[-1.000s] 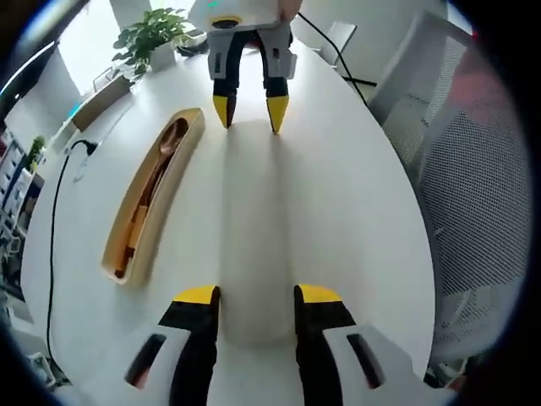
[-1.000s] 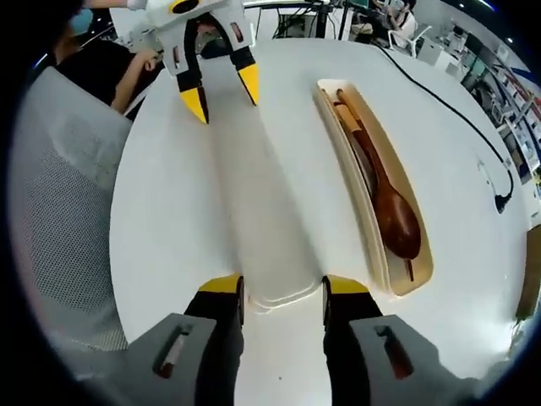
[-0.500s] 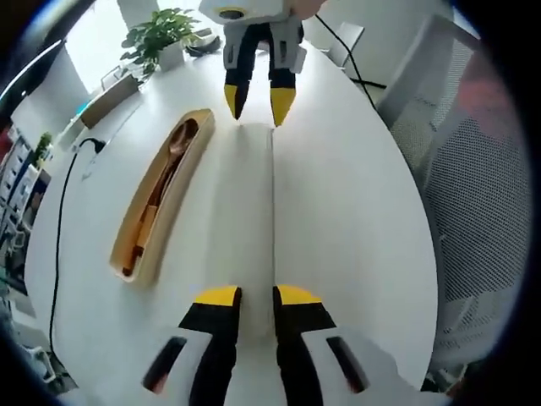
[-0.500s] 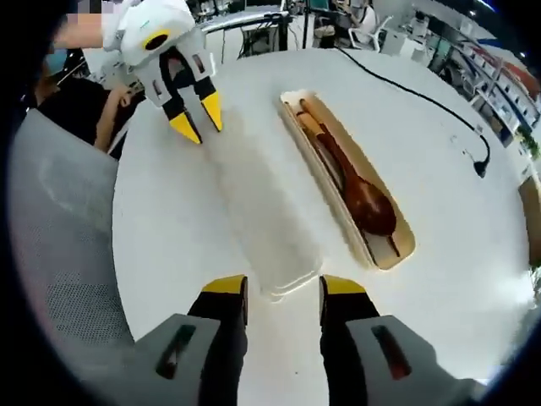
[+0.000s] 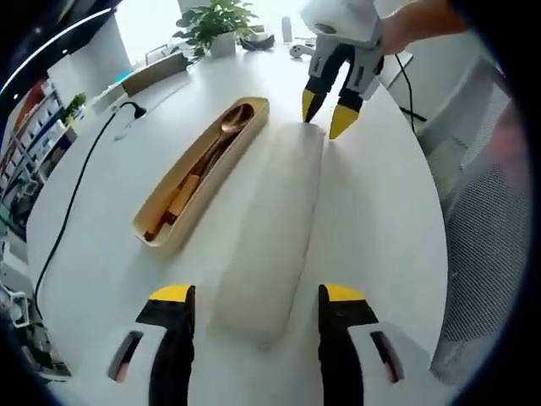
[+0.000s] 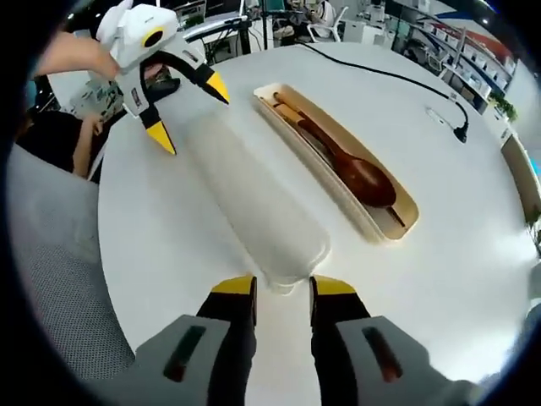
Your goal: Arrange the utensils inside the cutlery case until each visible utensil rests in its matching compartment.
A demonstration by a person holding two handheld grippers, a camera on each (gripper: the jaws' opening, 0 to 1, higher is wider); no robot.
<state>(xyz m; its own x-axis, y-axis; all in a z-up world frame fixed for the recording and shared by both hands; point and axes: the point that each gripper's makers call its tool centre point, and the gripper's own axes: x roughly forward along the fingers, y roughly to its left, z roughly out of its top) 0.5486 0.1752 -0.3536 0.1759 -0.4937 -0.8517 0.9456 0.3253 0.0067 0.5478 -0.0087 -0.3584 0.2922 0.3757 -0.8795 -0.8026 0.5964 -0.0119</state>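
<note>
1. Two parts of the cutlery case lie side by side on the white table (image 5: 101,254): the open tray (image 5: 205,173) holding the wooden spoon (image 6: 359,178) and, it seems, chopsticks beside it, and the pale lid (image 5: 275,228) (not yet on).
2. The utensils already rest in the tray, so the sorting looks done; closing the case may remain.
3. The left gripper (image 5: 254,300) has its jaws spread wide around the lid's near end.
4. The right gripper (image 6: 281,288) has jaws narrowly apart at the lid's other end; whether they pinch its edge I cannot tell.
</note>
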